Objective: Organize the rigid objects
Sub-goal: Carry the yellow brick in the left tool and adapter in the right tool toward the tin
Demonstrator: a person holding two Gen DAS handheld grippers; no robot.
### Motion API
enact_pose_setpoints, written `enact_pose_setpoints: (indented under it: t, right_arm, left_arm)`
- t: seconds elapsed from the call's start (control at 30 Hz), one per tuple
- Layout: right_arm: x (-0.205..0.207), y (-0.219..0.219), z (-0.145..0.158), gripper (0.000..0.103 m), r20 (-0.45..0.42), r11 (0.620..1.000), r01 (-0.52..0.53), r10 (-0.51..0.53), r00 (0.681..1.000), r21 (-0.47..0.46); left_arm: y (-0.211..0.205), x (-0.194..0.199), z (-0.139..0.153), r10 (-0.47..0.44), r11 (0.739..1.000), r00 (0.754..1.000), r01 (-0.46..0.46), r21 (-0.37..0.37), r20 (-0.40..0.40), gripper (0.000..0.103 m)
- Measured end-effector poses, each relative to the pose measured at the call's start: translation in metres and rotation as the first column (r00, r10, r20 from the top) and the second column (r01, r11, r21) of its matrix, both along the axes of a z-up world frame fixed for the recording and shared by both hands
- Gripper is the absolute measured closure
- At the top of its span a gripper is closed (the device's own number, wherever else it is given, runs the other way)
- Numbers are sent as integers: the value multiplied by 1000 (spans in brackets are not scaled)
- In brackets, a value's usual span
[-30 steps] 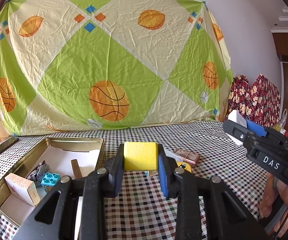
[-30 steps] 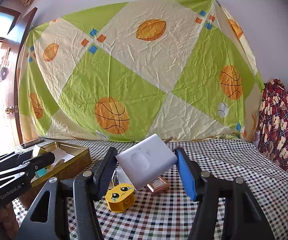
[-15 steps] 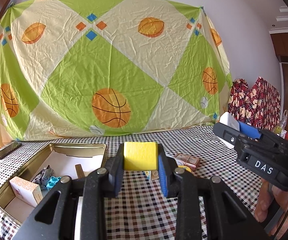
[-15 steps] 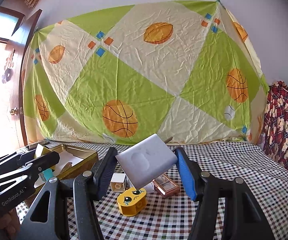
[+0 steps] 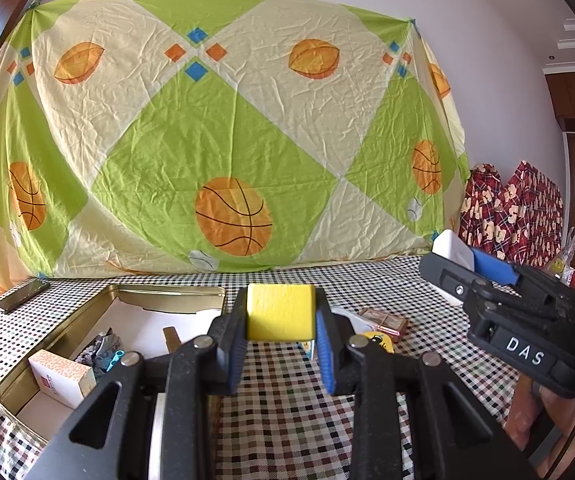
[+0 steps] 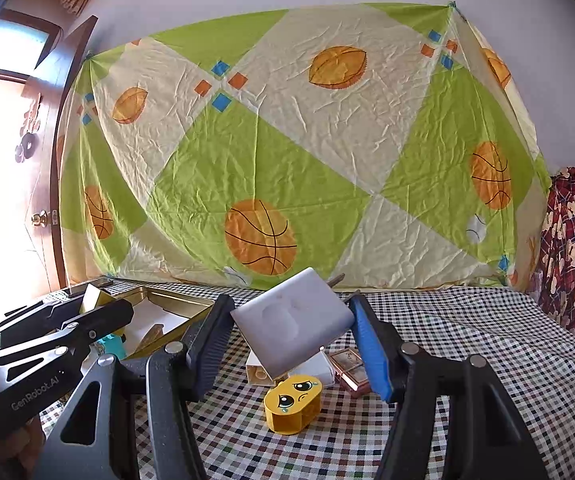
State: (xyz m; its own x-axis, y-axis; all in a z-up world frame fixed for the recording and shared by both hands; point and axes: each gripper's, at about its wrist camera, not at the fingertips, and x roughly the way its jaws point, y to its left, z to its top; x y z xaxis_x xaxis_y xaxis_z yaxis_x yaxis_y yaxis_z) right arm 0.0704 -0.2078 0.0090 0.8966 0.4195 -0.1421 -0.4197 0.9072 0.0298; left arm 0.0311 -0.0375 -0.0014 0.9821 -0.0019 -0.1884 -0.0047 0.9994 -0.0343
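Left wrist view: mounted just behind the left claw (image 5: 280,350), looking forward and slightly down, low over the checked table (image 5: 287,408) toward the hanging basketball sheet (image 5: 223,140). The right claw (image 5: 463,264) enters at its right edge.

Right wrist view: same low, close, forward stance behind the right claw (image 6: 291,344); the left claw (image 6: 87,312) enters at left.

Shared: sheet, table, gold tin (image 5: 63,340) (image 6: 175,304), yellow face box (image 6: 293,402).

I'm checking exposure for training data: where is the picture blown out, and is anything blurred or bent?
Right wrist view: doorway at left blown out white, cloth backdrop bowed by the fisheye. Left wrist view: even light, yellow block sharp, corners vignetted black.
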Motion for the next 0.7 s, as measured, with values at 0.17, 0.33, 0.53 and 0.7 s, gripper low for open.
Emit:
enact_pose_setpoints:
  t: [0.17, 0.33, 0.53, 0.7]
  right_arm:
    - [-2, 9, 0, 41, 3, 1000, -18, 18, 1000, -8]
    - [-4, 16, 0, 41, 4, 999, -34, 34, 999, -11]
    - [-8, 23, -1, 41, 10, 999, -52, 52, 999, -12]
    - [-11, 27, -1, 41, 13, 998, -63, 63, 998, -10]
  left_arm:
    - [8, -2, 0, 10, 1000, 1000, -10, -11, -2, 75]
    - [14, -4, -1, 21, 1000, 1000, -21, -14, 2, 75]
    - [20, -6, 0, 35, 999, 999, -34, -12, 8, 75]
    - [26, -8, -2, 44, 999, 999, -44, -16, 4, 75]
